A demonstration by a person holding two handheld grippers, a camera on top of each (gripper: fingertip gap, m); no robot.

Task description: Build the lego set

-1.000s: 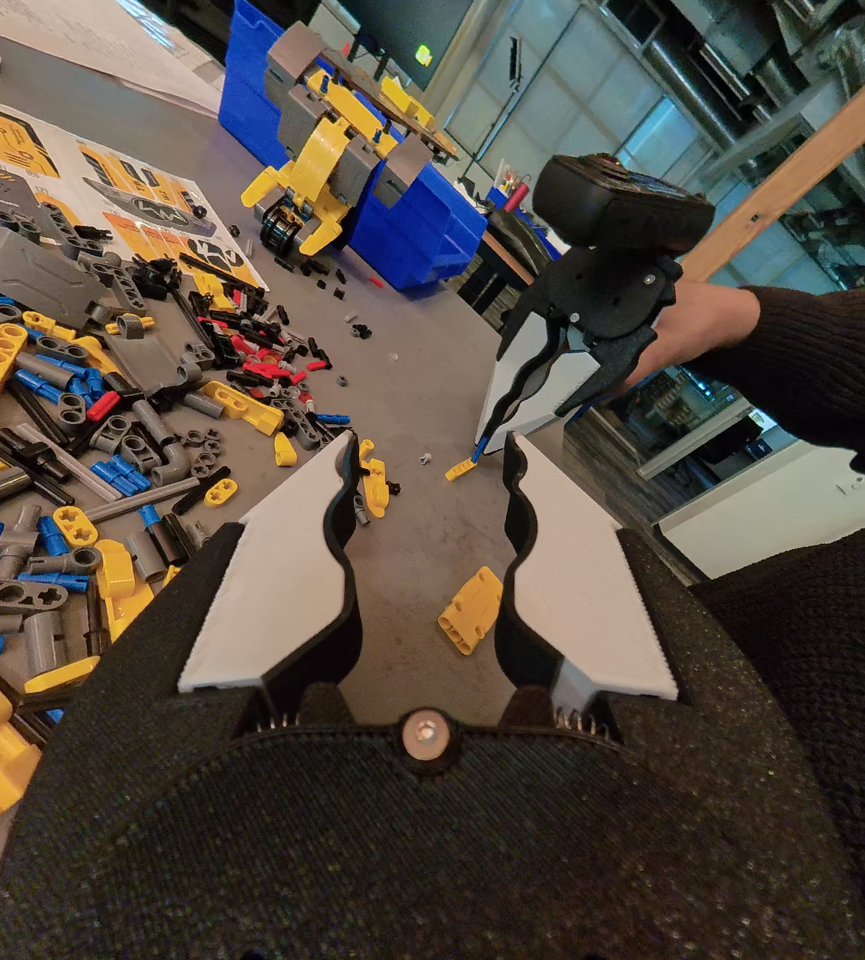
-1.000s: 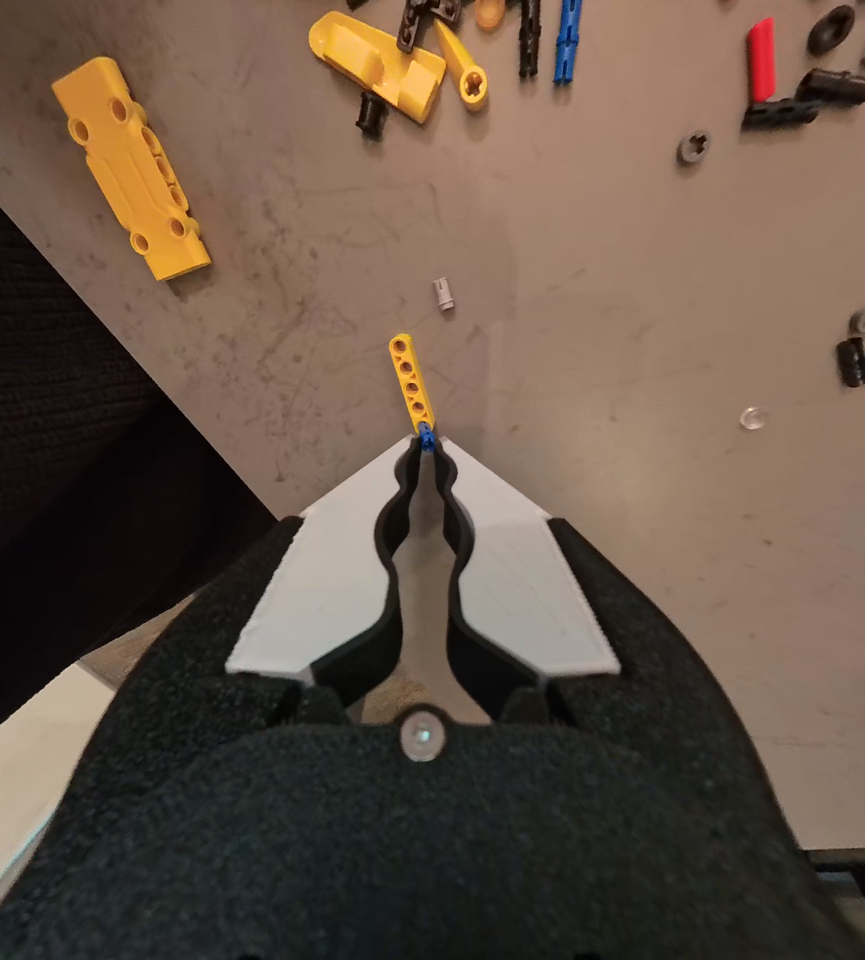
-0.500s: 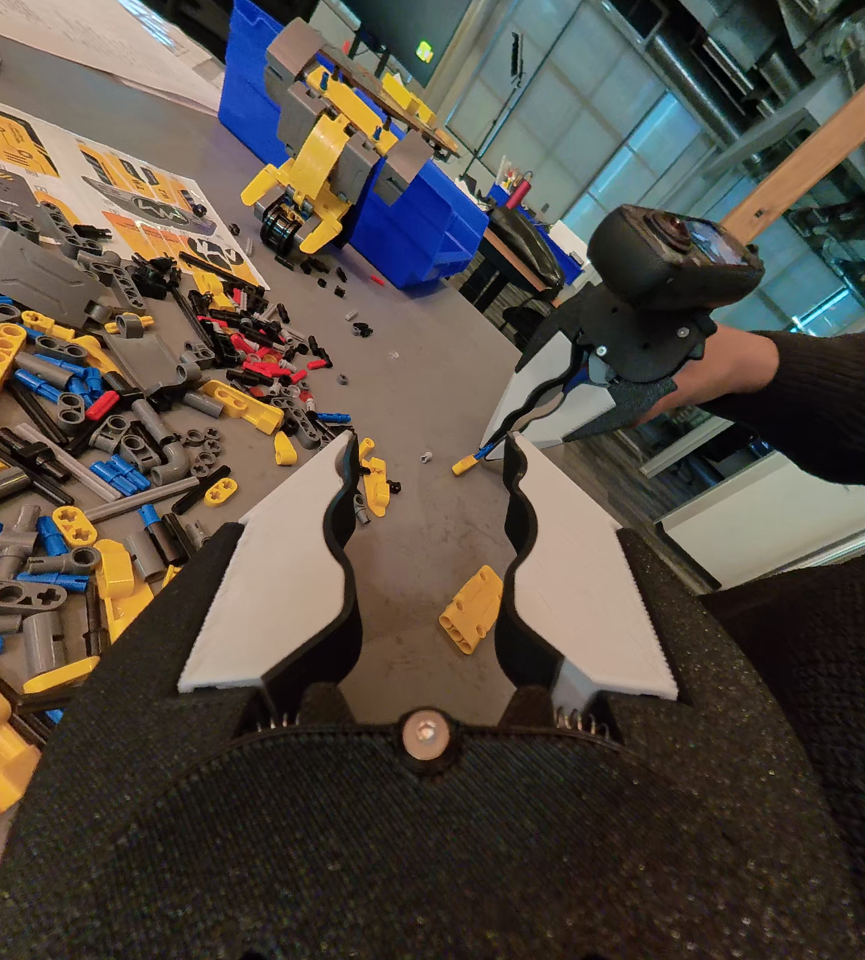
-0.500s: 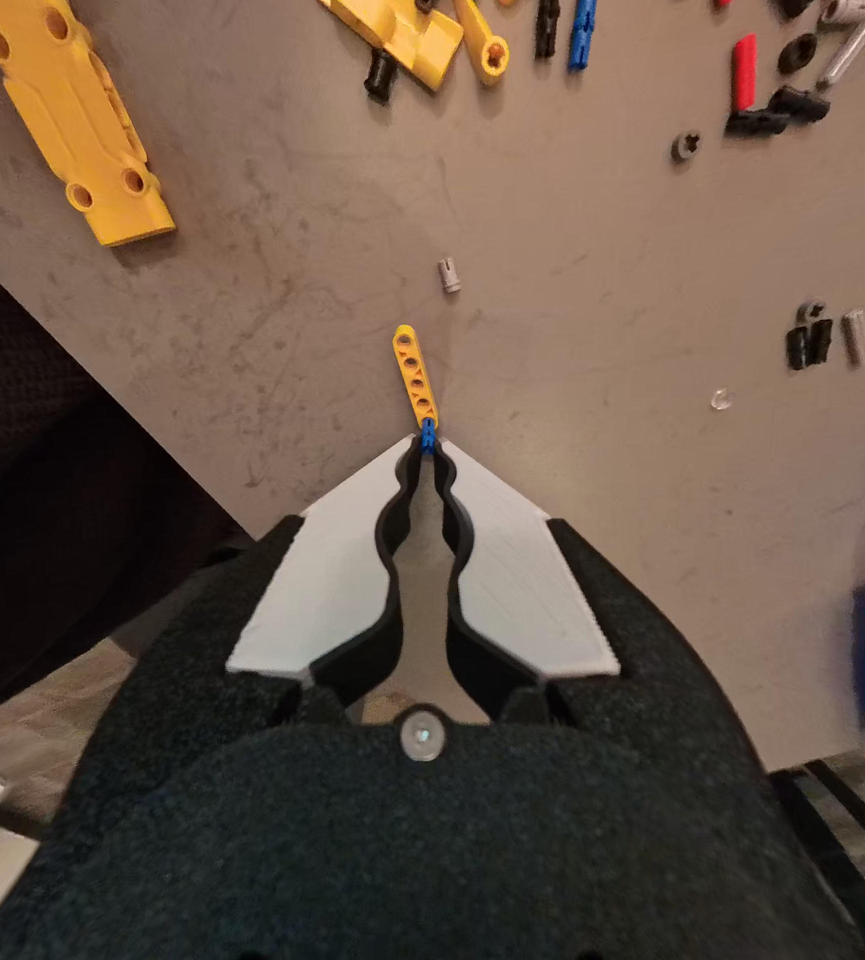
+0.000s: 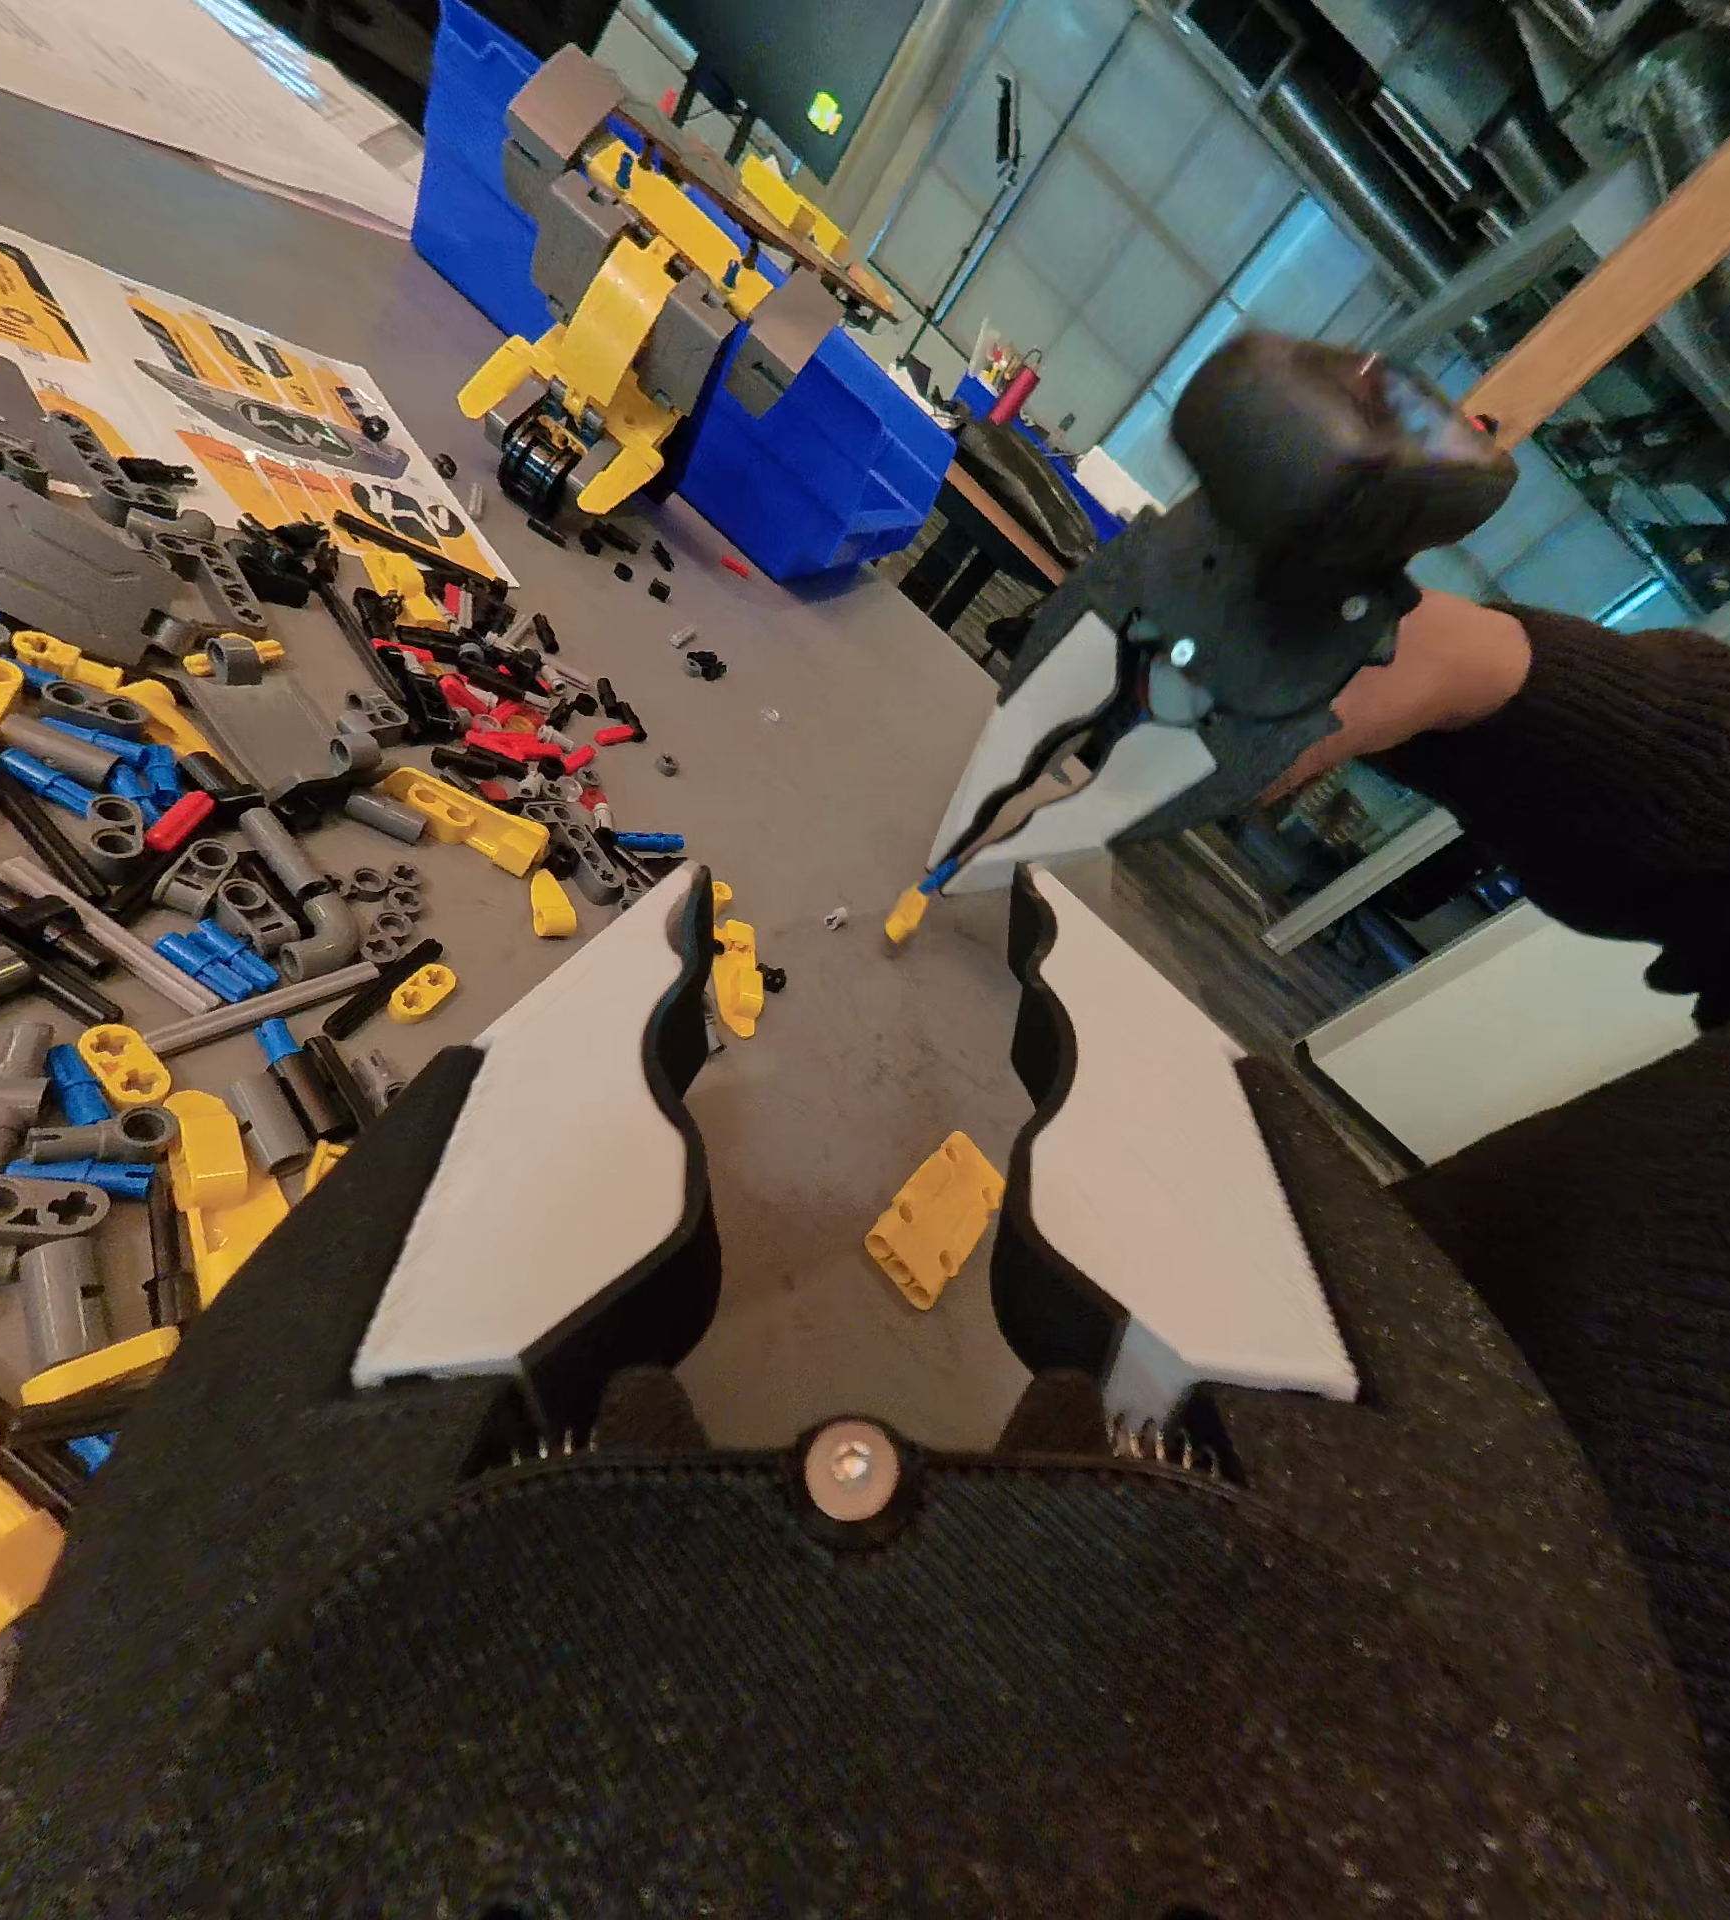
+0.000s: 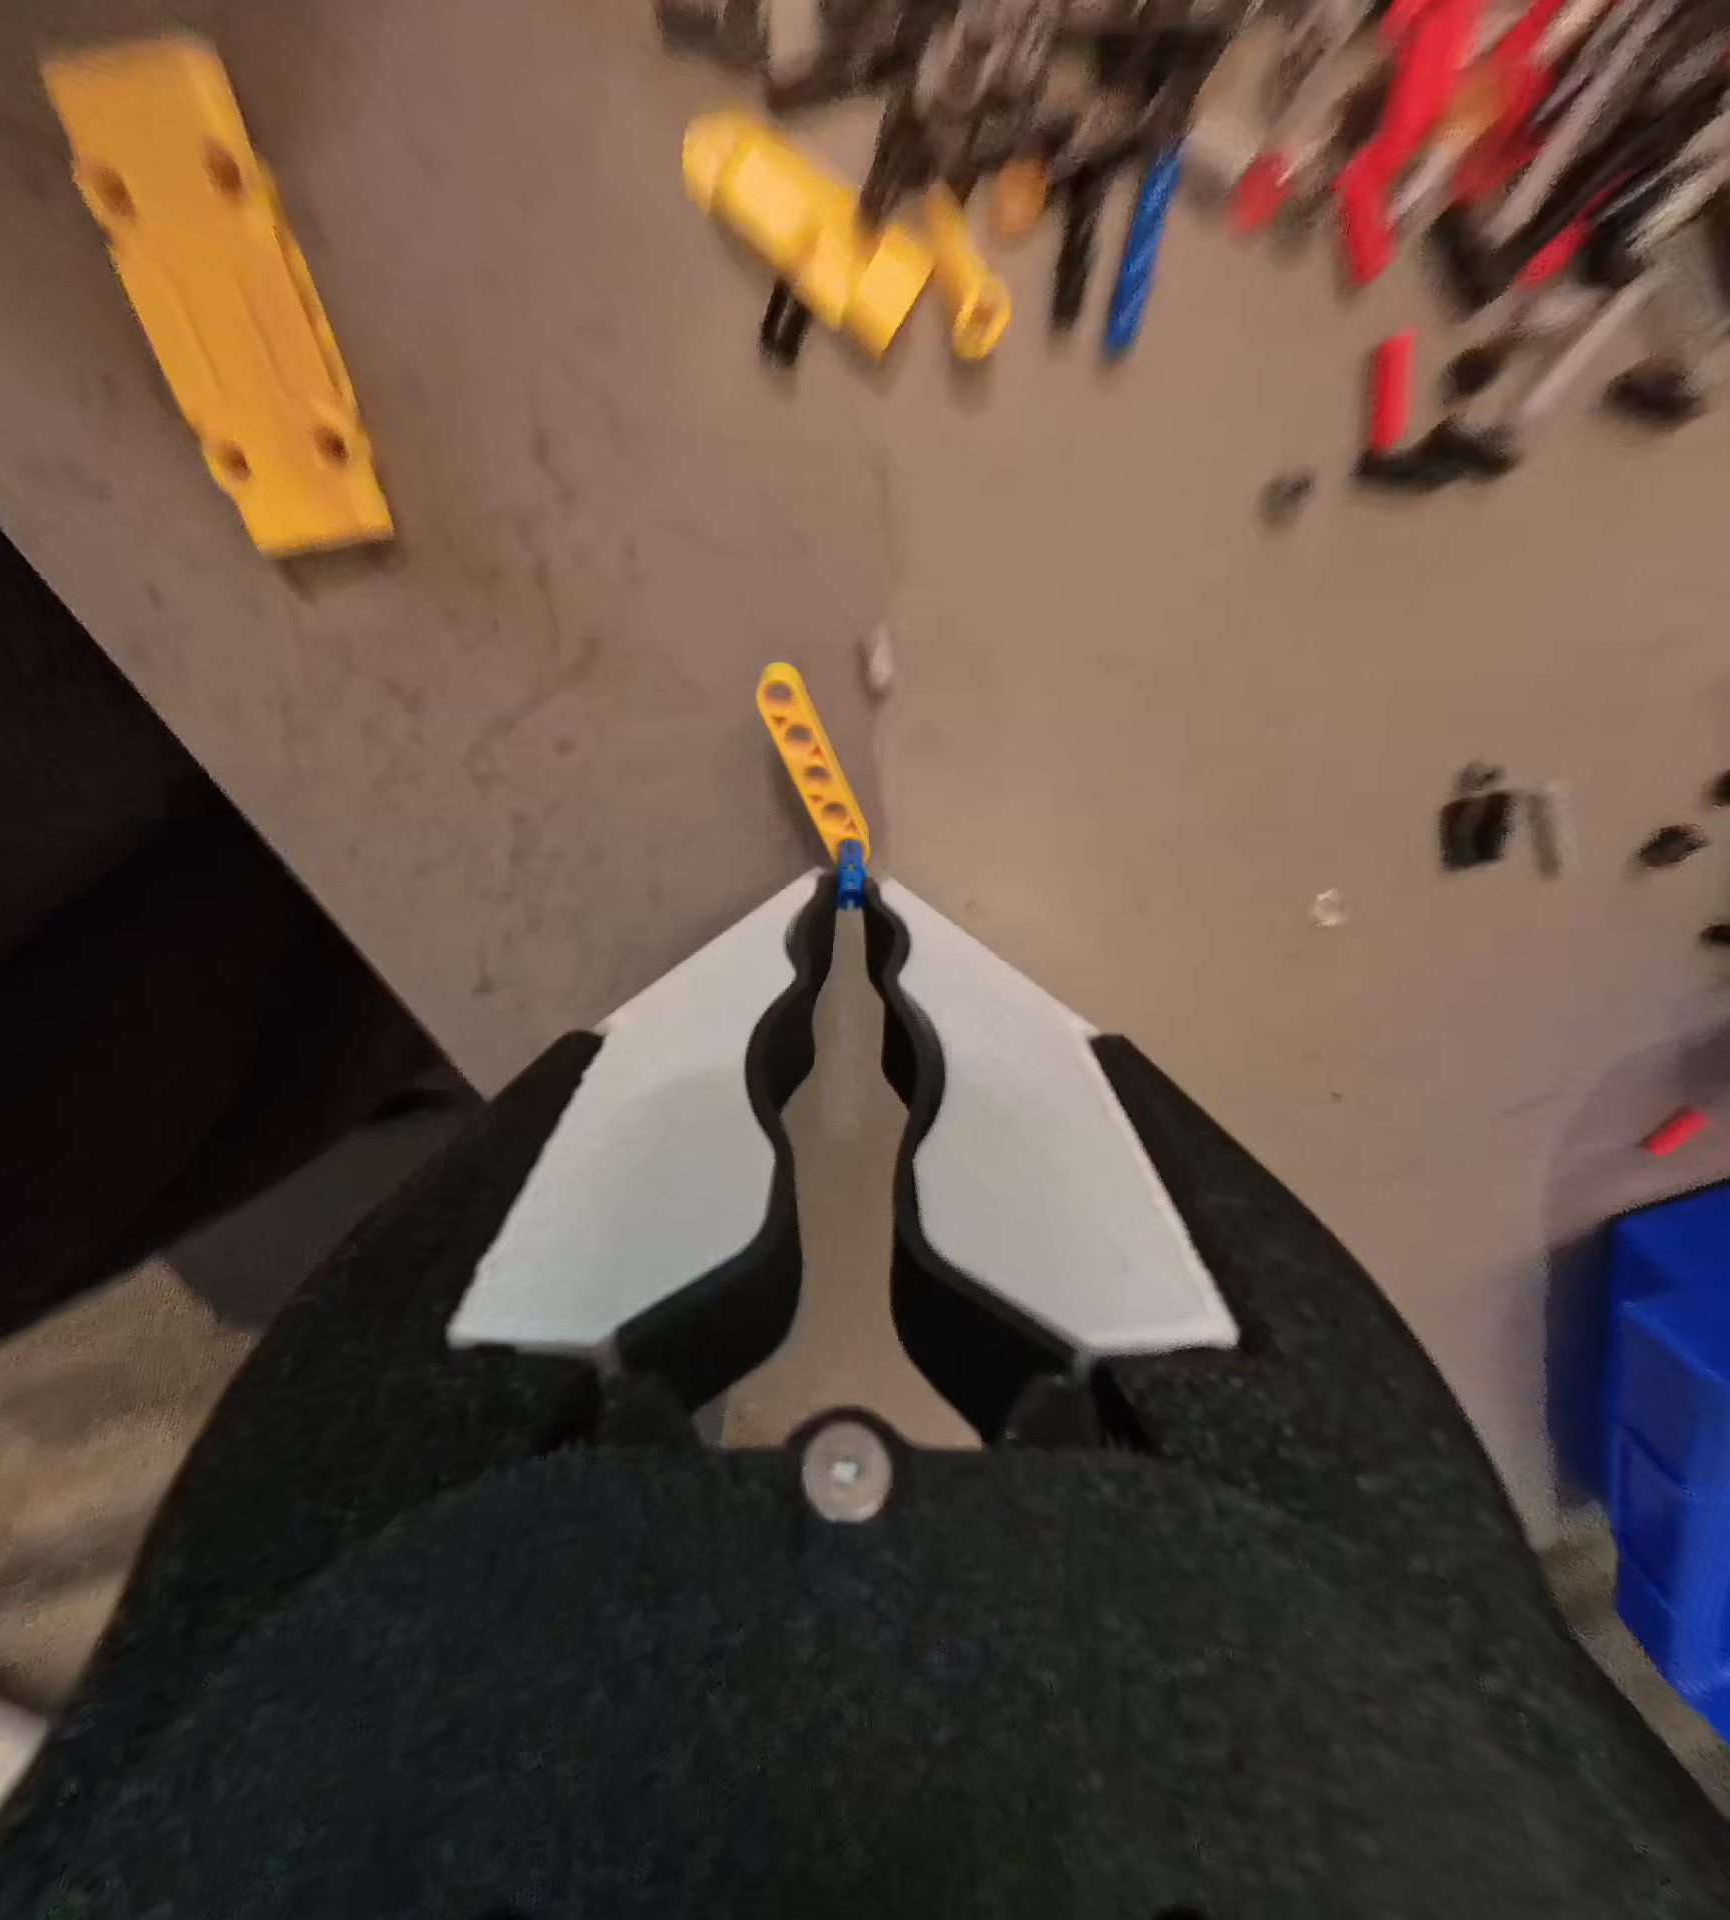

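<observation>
My right gripper (image 6: 848,885) is shut on a blue pin (image 6: 848,869) that sticks in the end of a thin yellow beam with holes (image 6: 811,758). It holds them just above the grey table (image 6: 1100,727). In the left wrist view the right gripper (image 5: 934,871) shows ahead to the right with the yellow beam (image 5: 907,914) at its tip. My left gripper (image 5: 861,904) is open and empty over the table. A flat yellow panel (image 5: 934,1218) lies between its fingers. The part-built yellow and grey model (image 5: 622,322) stands at the back.
A big heap of loose pieces (image 5: 165,852) covers the table on the left, with the instruction sheet (image 5: 217,416) behind it. Blue bins (image 5: 799,447) stand at the back. The table edge (image 5: 1204,997) runs close on the right. The right wrist view is blurred. Tip to tip, the grippers are about 15 centimeters apart.
My right gripper has swung with the pin and beam toward the heap of pieces and tilted, so more pieces and a blue bin come into its view. My left gripper has not moved.
</observation>
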